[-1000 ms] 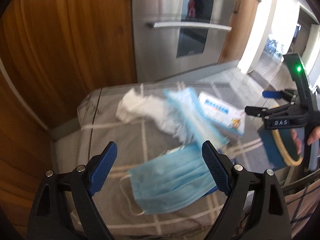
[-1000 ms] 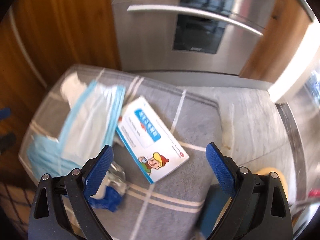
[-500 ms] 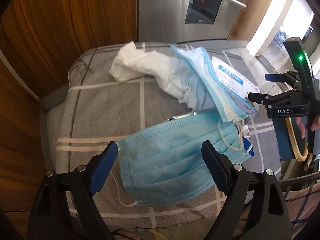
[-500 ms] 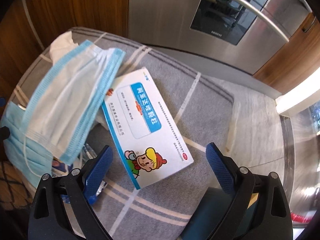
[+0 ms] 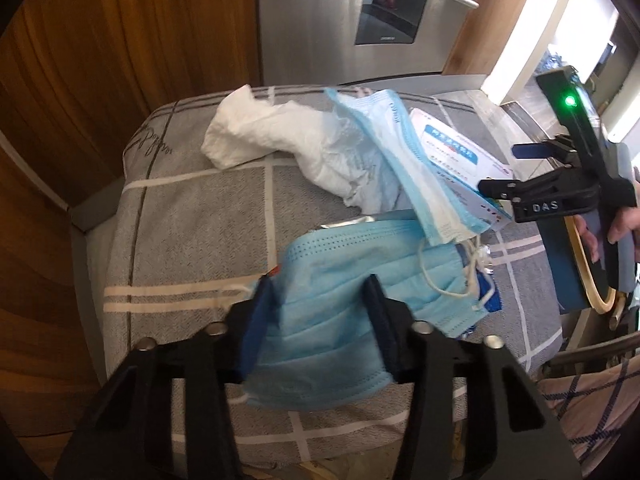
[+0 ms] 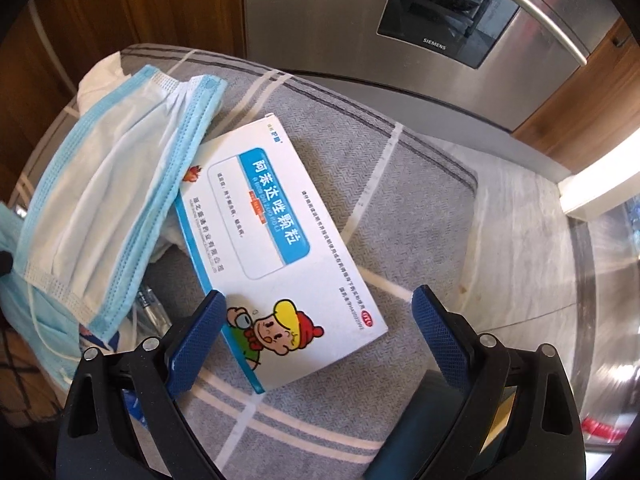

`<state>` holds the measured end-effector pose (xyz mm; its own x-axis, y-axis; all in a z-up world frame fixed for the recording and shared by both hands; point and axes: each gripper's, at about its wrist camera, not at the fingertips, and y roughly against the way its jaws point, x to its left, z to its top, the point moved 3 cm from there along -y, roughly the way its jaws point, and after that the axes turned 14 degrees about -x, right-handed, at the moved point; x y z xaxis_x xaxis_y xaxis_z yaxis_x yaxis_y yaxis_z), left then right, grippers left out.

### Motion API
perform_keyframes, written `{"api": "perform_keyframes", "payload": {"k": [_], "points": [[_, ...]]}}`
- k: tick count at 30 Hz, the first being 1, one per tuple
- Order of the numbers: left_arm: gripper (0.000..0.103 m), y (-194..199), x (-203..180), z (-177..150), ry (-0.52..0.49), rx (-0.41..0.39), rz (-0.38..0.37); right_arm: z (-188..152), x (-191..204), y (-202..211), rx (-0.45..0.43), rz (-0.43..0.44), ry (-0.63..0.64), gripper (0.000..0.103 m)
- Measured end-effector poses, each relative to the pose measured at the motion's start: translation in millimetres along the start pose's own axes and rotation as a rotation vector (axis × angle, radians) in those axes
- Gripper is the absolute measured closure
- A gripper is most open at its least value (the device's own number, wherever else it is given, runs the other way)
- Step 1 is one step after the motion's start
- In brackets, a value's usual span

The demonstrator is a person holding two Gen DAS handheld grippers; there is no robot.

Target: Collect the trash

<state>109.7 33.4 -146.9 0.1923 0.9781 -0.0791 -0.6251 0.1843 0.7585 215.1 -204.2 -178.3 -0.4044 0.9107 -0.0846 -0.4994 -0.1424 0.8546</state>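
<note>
Nearest in the left wrist view, the left gripper [image 5: 320,292] has just been closing its jaws, and the blue face mask [image 5: 360,280] now sits between them, bunched up where the pads press it from both sides. This mask lies on the near part of a grey checked cushion [image 5: 192,216]. Just behind it, to the right, a second mask [image 5: 404,156] lies with its white inner side up and leans over the left edge of a white and blue medicine box [image 5: 460,152]. Far left on the cushion lies a crumpled white tissue [image 5: 256,136], touching the second mask.

In the right wrist view, the right gripper [image 6: 316,316] hangs over the near end of the medicine box [image 6: 280,248], its jaws wide apart and holding nothing; the left pad [image 6: 196,340] is at the box's near left edge, the right pad is over bare cushion. Beyond the cushion stands a steel oven [image 6: 400,20] set in wooden cabinets [image 5: 120,60].
</note>
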Motion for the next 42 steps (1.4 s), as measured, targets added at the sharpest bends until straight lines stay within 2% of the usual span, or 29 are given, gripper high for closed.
{"api": "perform_keyframes", "payload": {"k": [2, 4, 8, 10, 12, 17, 20, 23, 29, 34, 36, 41, 42], "points": [[0.072, 1.2, -2.7, 1.4, -0.008, -0.005, -0.011, 1.8, 2.3, -0.4, -0.005, 0.023, 0.001, 0.009], [0.085, 2.6, -3.9, 2.8, -0.002, -0.008, -0.030, 3.8, 5.5, -1.3, -0.009, 0.033, 0.016, 0.009], [0.093, 12.3, -3.6, 11.9, 0.014, -0.047, -0.022, 7.2, 13.7, -1.6, -0.013, 0.107, 0.019, 0.008], [0.095, 20.8, -2.1, 20.1, 0.022, -0.085, -0.017, 8.7, 15.9, -4.1, -0.014, 0.086, 0.047, 0.008], [0.096, 27.7, -0.2, 28.1, 0.027, -0.117, -0.009, 8.6, 15.8, -9.1, -0.001, 0.065, 0.063, 0.008], [0.096, 39.5, 11.9, 42.0, 0.004, -0.167, 0.112, 6.6, 17.3, -23.3, 0.036, 0.024, 0.100, 0.007], [0.096, 46.0, 19.8, 49.3, -0.002, -0.191, 0.154, -1.8, 22.3, -33.2, 0.081, 0.013, 0.122, 0.009], [0.096, 49.6, 25.7, 55.8, 0.018, -0.205, 0.168, -4.5, 25.4, -29.8, 0.083, -0.005, 0.152, 0.014], [0.096, 64.5, 36.2, 66.3, 0.054, -0.244, 0.184, -4.8, 23.6, -13.5, 0.059, -0.013, 0.149, 0.016], [0.096, 88.3, 40.0, 80.7, 0.081, -0.315, 0.202, -2.3, 11.9, 8.2, 0.022, -0.047, 0.119, 0.017], [0.096, 96.7, 39.2, 84.8, 0.088, -0.339, 0.197, -1.7, 10.2, 20.2, 0.004, -0.056, 0.099, 0.017], [0.096, 116.1, 16.3, 92.3, 0.125, -0.366, 0.069, -1.6, -7.0, 59.7, -0.059, -0.087, 0.035, 0.019], [0.096, 120.0, 9.5, 93.7, 0.119, -0.373, 0.058, -2.1, -10.3, 66.7, -0.071, -0.088, 0.019, 0.025]]}}
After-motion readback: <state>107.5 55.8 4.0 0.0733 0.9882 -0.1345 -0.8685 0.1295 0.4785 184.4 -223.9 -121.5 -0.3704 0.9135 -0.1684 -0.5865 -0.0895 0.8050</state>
